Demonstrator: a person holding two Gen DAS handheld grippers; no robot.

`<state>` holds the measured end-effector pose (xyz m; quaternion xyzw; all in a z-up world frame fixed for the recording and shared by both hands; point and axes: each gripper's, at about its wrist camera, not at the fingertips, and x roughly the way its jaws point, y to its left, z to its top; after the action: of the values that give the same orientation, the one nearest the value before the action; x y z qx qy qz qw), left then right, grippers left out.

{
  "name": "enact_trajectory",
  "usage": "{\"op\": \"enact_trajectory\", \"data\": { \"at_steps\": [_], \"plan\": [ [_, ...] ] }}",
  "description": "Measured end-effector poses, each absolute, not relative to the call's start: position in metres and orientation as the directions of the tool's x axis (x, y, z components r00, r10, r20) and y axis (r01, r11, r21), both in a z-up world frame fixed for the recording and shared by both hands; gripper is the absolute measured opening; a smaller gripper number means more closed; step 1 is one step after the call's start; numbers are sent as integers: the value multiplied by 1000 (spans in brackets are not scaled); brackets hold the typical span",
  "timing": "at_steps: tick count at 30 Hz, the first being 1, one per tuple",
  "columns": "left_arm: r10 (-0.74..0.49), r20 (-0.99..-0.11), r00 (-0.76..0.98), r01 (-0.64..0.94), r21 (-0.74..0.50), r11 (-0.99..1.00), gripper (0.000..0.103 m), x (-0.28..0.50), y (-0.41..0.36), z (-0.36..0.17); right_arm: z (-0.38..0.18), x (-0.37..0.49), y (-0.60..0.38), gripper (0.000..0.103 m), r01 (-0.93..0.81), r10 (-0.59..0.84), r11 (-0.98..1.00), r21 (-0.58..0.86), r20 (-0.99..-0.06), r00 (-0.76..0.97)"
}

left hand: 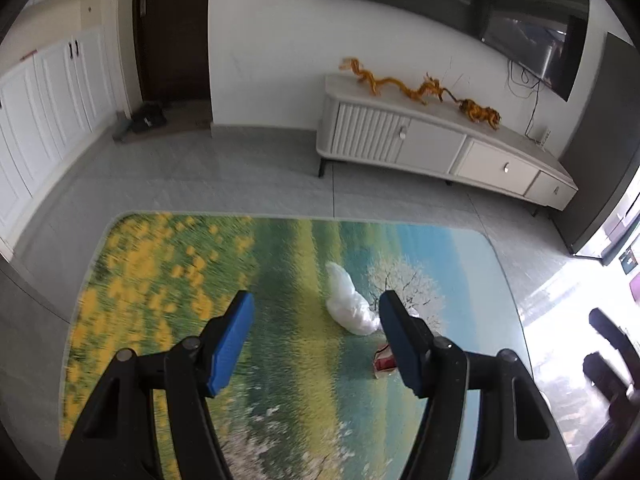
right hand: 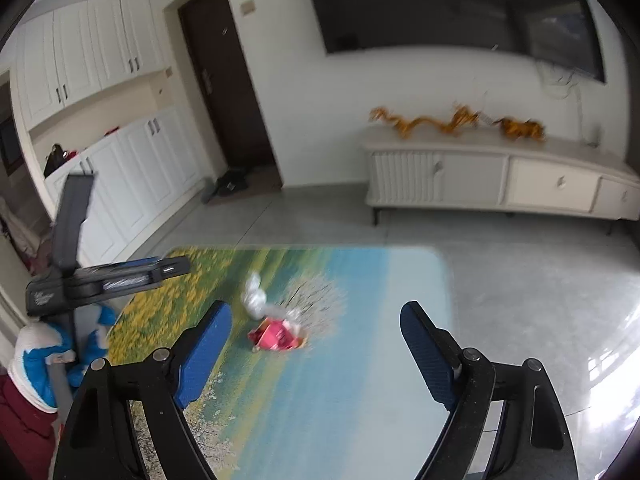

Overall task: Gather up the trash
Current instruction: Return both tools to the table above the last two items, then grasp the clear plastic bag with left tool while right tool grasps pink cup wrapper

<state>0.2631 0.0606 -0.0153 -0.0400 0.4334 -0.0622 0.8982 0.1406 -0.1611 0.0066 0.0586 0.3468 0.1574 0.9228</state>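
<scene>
A crumpled white plastic bag (left hand: 349, 304) lies on the landscape-print table top (left hand: 200, 280), with a red wrapper (left hand: 385, 361) just beside it, partly hidden behind my left gripper's right finger. My left gripper (left hand: 316, 312) is open and empty, hovering above the table with the bag between its fingers in view. In the right wrist view the same white bag (right hand: 256, 296) and red wrapper (right hand: 278, 336) lie on the table top (right hand: 380, 320). My right gripper (right hand: 316, 320) is open and empty above the table, behind the trash.
A white TV cabinet (left hand: 440, 144) with an orange dragon ornament (left hand: 420, 88) stands against the far wall under a television (left hand: 520, 32). White cupboards (right hand: 132, 160) and a dark door (right hand: 224, 80) are at the left. The left gripper's body (right hand: 100, 276) shows at the right wrist view's left edge.
</scene>
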Motion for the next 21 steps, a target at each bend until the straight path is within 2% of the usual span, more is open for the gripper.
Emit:
{"op": "enact_trajectory", "data": {
  "at_steps": [8,14,17,19,21],
  "plan": [
    [-197,-828,525,63,-193,979,63,307,43,-73,-69,179,-116,85,-310,372,925,222,-699,611],
    [-190,-846,498,49,-191,980,62,322,43,-90,-97,202,-95,85,-331,380,918,217,-720,581],
    [-197,-849,489,60,-193,979,58,324,43,-96,-109,212,-89,85,-330,376,919,217,-735,564],
    [-200,-850,487,69,-191,979,56,326,40,-98,-113,219,-86,79,-329,379,917,225,-746,548],
    [-206,-854,478,81,-191,978,50,327,36,-100,-113,222,-85,72,-333,377,917,219,-746,549]
  ]
}}
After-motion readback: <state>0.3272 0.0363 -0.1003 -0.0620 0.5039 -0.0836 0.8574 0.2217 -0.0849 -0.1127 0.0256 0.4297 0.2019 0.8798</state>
